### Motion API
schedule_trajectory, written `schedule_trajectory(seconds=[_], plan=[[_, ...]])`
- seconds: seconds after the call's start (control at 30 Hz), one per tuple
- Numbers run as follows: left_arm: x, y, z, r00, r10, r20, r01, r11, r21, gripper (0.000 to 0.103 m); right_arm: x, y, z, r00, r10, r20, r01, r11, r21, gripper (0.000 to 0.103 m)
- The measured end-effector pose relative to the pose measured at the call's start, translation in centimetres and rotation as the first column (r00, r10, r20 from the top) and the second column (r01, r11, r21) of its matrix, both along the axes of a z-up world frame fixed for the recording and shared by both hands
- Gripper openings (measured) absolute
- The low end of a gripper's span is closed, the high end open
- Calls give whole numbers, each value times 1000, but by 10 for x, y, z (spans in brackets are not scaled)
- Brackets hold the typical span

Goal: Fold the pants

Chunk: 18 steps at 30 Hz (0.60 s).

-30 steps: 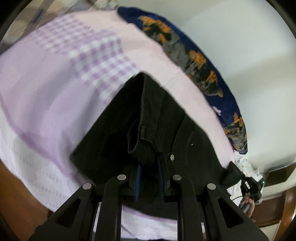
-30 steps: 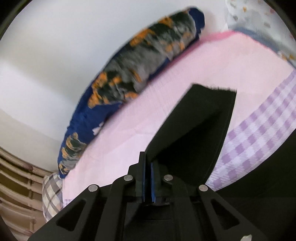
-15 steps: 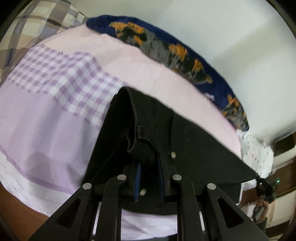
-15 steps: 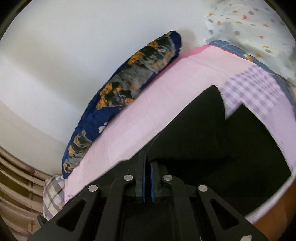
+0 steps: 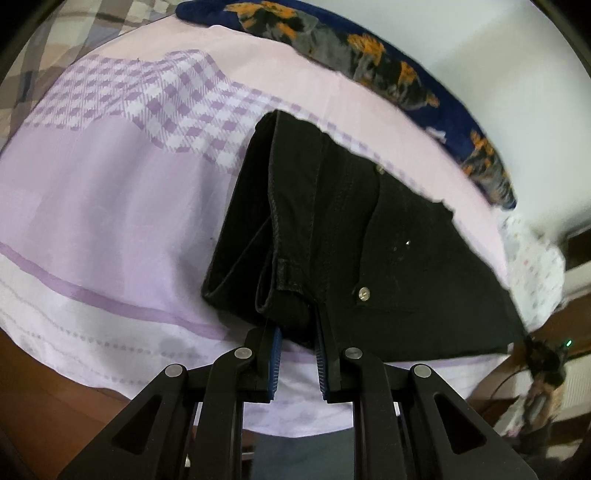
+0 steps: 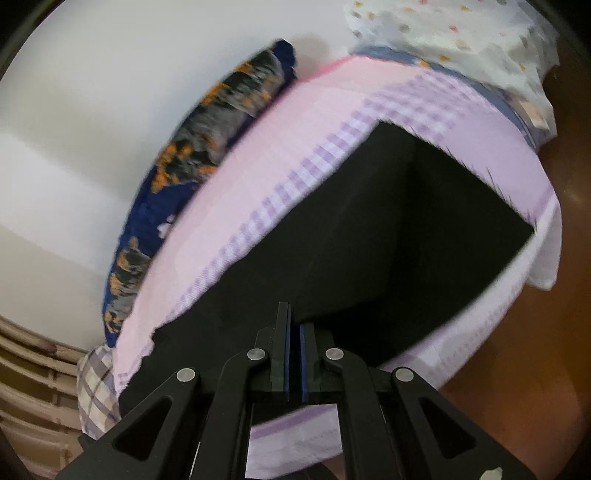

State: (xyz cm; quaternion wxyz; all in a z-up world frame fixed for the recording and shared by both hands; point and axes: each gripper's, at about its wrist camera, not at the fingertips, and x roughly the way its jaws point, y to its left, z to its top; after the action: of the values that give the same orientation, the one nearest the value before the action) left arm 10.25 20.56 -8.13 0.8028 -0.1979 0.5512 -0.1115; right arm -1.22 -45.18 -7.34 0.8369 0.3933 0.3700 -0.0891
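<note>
Black pants (image 5: 354, 236) lie on a bed with a pink and purple checked sheet (image 5: 110, 192). In the left wrist view my left gripper (image 5: 297, 332) is shut on the bunched waistband by the belt loop, with a metal button to its right. In the right wrist view my right gripper (image 6: 294, 332) is shut on a thin fold of the black pants (image 6: 369, 236), whose legs stretch away across the sheet (image 6: 266, 155) to the raw hems at the far right. The other gripper (image 5: 546, 363) shows small at the lower right of the left wrist view.
A rolled blue, orange and grey blanket (image 5: 388, 70) lies along the white wall behind the bed. A white dotted pillow (image 6: 454, 33) sits at one end and a plaid cloth (image 6: 96, 391) at the other. Brown floor (image 6: 535, 332) borders the mattress edge.
The right gripper has carried its hold of the pants sideways and down, so the cloth now spreads flatter over the sheet. The left gripper rolled and sank slightly, keeping its hold on the waistband.
</note>
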Motion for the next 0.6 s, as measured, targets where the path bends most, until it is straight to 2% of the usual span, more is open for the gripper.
schedule_trajectory(seconds=[0.17, 0.23, 0.3, 0.37, 0.5, 0.6], plan=[[0, -12, -3, 999, -31, 18, 29, 994, 108, 19, 2, -3, -35, 996, -1, -89, 3, 1000, 21, 4], [-1, -14, -2, 999, -32, 24, 29, 991, 131, 22, 2, -8, -48, 995, -4, -103, 10, 998, 59, 4], [-3, -11, 0, 999, -19, 27, 15, 992, 125, 24, 1, -13, -56, 996, -5, -89, 14, 994, 107, 8], [-5, -8, 5, 999, 7, 31, -11, 991, 134, 30, -1, -16, -59, 997, -3, -74, 12, 993, 122, 10], [-12, -5, 16, 999, 28, 43, -35, 986, 161, 38, 0, -21, -59, 998, -1, -56, 9, 988, 152, 26], [-20, -6, 29, 996, 49, 72, -66, 966, 251, 38, -3, -31, -55, 999, -25, -21, 28, 983, 180, 28]])
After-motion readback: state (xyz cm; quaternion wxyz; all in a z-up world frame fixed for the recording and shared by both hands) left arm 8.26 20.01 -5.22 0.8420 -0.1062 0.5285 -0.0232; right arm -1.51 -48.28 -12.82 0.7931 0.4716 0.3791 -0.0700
